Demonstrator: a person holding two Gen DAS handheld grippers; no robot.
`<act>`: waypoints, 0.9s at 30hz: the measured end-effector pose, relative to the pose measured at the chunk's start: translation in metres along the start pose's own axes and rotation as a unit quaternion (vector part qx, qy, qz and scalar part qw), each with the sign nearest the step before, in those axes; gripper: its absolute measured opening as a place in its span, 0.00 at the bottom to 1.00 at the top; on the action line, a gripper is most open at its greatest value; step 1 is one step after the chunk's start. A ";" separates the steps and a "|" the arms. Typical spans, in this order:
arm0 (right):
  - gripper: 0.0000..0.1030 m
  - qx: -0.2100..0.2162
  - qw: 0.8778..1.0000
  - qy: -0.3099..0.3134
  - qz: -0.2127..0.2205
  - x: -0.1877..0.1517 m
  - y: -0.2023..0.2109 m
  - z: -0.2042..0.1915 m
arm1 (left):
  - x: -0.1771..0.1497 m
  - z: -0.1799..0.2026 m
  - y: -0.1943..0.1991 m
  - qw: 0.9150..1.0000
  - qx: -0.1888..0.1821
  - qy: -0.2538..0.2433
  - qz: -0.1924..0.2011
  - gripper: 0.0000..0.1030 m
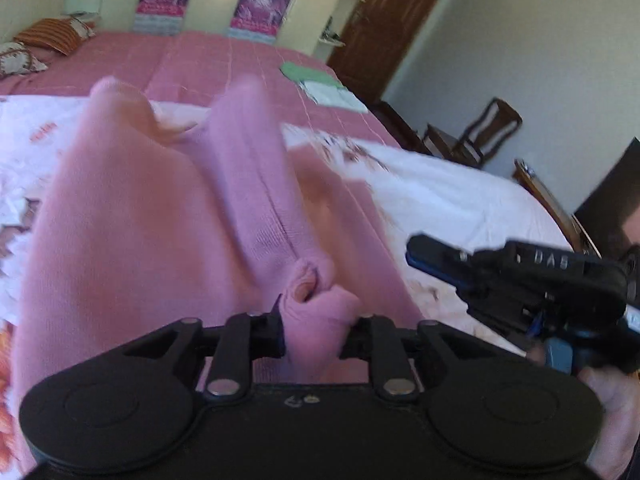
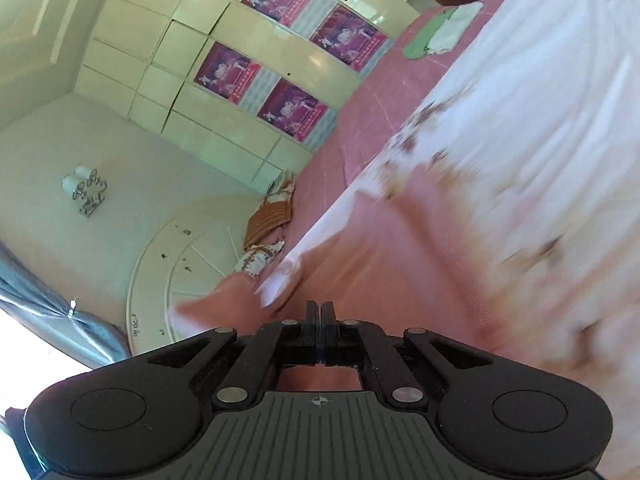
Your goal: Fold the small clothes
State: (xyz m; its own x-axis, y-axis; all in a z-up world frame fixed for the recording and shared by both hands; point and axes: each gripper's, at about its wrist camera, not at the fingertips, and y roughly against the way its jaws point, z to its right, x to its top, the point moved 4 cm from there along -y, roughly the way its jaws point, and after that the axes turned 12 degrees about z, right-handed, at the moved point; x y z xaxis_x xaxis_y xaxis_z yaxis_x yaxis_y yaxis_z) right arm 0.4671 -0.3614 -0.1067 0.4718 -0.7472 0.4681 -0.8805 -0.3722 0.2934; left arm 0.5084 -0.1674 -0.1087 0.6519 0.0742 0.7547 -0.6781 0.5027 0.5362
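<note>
A bunched edge of the pink garment (image 1: 168,216) is pinched by the left tool (image 1: 312,320); the right tool (image 2: 321,316), clenched empty, should be kept clear while the fold is laid flat.

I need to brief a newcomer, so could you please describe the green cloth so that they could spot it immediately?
Start from the big bed with the pink bedspread. Toward its far edge on the door side, beyond the white floral sheet, lies the green cloth, flat beside a folded white cloth. It is the only green item on the bed.
</note>
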 end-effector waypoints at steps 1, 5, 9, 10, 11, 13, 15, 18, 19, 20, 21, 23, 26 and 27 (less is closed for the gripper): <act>0.12 -0.007 1.000 0.008 -0.003 0.007 0.009 0.005 | -0.005 0.009 0.006 1.000 -0.023 -0.005 0.015 0.47; 0.74 0.001 1.000 0.023 0.003 0.022 0.035 0.014 | -0.004 -0.016 0.054 0.996 0.002 0.021 0.082 0.62; 0.57 0.039 0.998 0.011 -0.036 0.009 0.029 0.008 | 0.006 -0.093 0.087 0.986 0.115 0.042 0.115 0.60; 0.56 0.044 0.998 0.014 -0.048 0.002 0.024 0.005 | 0.006 -0.112 0.089 0.984 0.130 0.058 0.106 0.59; 0.56 0.043 0.997 0.021 -0.060 -0.004 0.016 0.000 | 0.010 -0.128 0.086 0.984 0.133 0.079 0.090 0.59; 0.56 0.040 0.996 0.029 -0.079 -0.017 0.005 -0.004 | 0.001 -0.146 0.077 0.985 0.136 0.088 0.060 0.58; 0.56 0.030 0.995 0.029 -0.094 -0.030 -0.010 -0.003 | -0.010 -0.155 0.073 0.984 0.136 0.100 0.048 0.59; 0.56 0.014 0.992 0.047 -0.115 -0.043 -0.022 -0.003 | -0.018 -0.154 0.078 0.983 0.137 0.099 0.070 0.60; 0.56 0.010 0.991 0.055 -0.120 -0.046 -0.024 -0.004 | -0.018 -0.153 0.079 0.983 0.139 0.099 0.071 0.61; 0.56 0.005 0.990 0.065 -0.123 -0.049 -0.026 -0.005 | -0.018 -0.153 0.078 0.983 0.138 0.098 0.072 0.61; 0.56 0.005 0.990 0.069 -0.126 -0.050 -0.027 -0.007 | -0.018 -0.154 0.079 0.983 0.135 0.096 0.074 0.62; 0.56 0.006 0.988 0.081 -0.129 -0.053 -0.030 -0.012 | -0.019 -0.156 0.080 0.984 0.127 0.097 0.076 0.62; 0.56 0.004 0.984 0.130 -0.120 -0.058 -0.028 -0.025 | -0.019 -0.156 0.078 0.985 0.120 0.093 0.077 0.62; 0.56 0.001 0.982 0.141 -0.125 -0.061 -0.029 -0.027 | -0.019 -0.157 0.077 0.986 0.118 0.093 0.077 0.62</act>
State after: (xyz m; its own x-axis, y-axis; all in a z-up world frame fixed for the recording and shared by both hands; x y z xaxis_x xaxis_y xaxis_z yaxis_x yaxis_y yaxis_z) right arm 0.4647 -0.2900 -0.1214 0.6661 -0.4512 0.5939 -0.7362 -0.5259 0.4260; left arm 0.4965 0.0050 -0.1408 0.5703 0.3011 0.7643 -0.8202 0.2594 0.5098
